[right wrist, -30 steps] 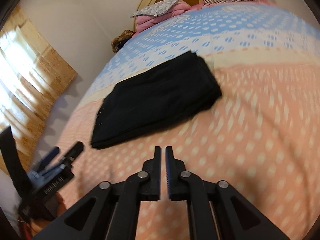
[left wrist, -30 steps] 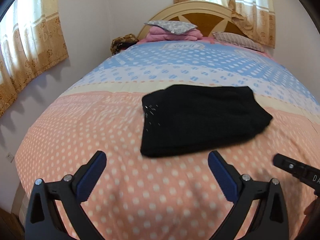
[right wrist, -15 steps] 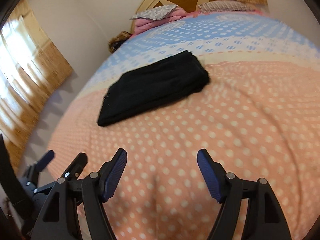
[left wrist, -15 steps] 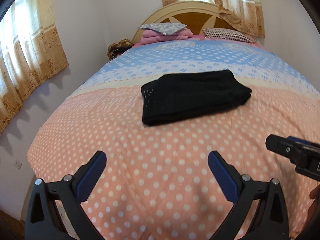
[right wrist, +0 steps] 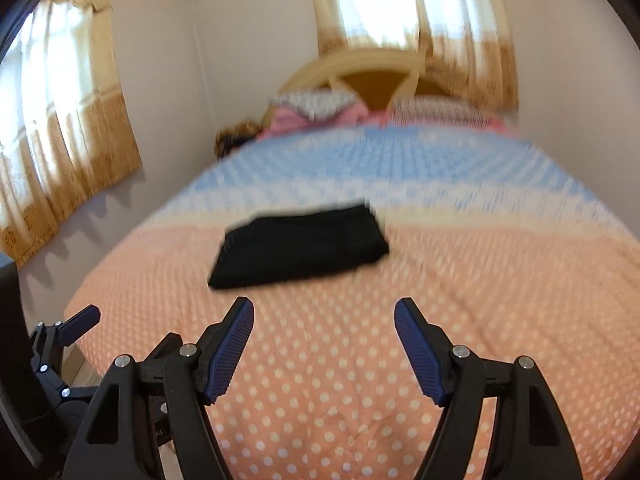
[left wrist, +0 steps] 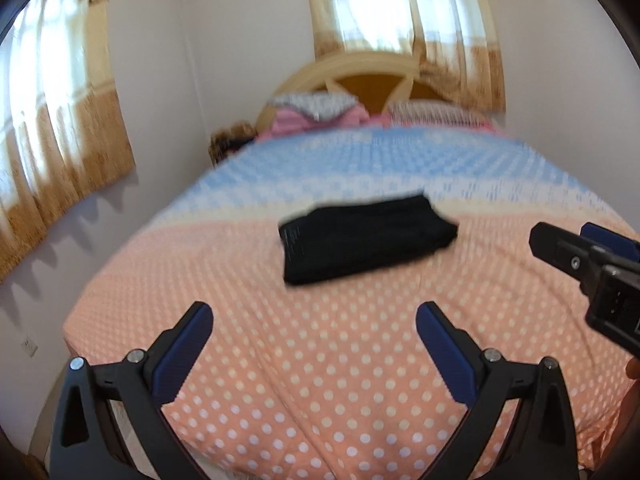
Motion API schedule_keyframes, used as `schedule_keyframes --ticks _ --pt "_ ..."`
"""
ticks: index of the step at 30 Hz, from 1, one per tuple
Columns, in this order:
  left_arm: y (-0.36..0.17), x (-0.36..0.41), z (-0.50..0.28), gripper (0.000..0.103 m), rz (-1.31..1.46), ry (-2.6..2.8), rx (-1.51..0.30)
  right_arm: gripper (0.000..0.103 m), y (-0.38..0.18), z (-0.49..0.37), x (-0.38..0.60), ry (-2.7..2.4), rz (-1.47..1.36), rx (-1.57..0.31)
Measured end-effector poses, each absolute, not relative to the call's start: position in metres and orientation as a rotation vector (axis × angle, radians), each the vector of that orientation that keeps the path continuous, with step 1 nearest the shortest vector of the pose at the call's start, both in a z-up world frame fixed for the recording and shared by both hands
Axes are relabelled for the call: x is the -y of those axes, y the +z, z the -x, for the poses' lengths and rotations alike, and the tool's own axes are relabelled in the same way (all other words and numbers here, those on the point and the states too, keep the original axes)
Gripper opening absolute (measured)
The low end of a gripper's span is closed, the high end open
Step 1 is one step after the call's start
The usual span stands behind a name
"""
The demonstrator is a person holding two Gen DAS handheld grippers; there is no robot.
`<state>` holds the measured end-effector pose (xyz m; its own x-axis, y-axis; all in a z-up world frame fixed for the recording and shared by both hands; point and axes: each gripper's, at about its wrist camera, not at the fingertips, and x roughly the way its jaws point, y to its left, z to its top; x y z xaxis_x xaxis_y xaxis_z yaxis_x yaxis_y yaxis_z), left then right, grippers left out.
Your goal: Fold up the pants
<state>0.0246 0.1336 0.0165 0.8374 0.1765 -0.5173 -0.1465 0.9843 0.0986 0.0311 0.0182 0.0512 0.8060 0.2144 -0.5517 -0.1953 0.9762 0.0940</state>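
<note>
Both tools farther back, open, empty; folded pants lengthwise across bed.

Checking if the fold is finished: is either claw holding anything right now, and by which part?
Nothing is held. The left claw and right claw both stand open and empty, apart from the folded black pants on the bed.
</note>
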Motion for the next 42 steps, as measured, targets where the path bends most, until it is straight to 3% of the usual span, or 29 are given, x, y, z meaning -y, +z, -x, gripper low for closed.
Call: schedule_keyframes --ticks 11,42 --pt "0.047 -0.135 0.009 0.103 -0.008 0.185 -0.417 0.075 0.096 0.021 -0.017 0.229 -0.049 -0.398" --pt "0.049 -0.131 0.008 0.103 0.005 0.213 -0.443 0.075 0.097 0.026 -0.018 0.241 -0.076 -0.406"
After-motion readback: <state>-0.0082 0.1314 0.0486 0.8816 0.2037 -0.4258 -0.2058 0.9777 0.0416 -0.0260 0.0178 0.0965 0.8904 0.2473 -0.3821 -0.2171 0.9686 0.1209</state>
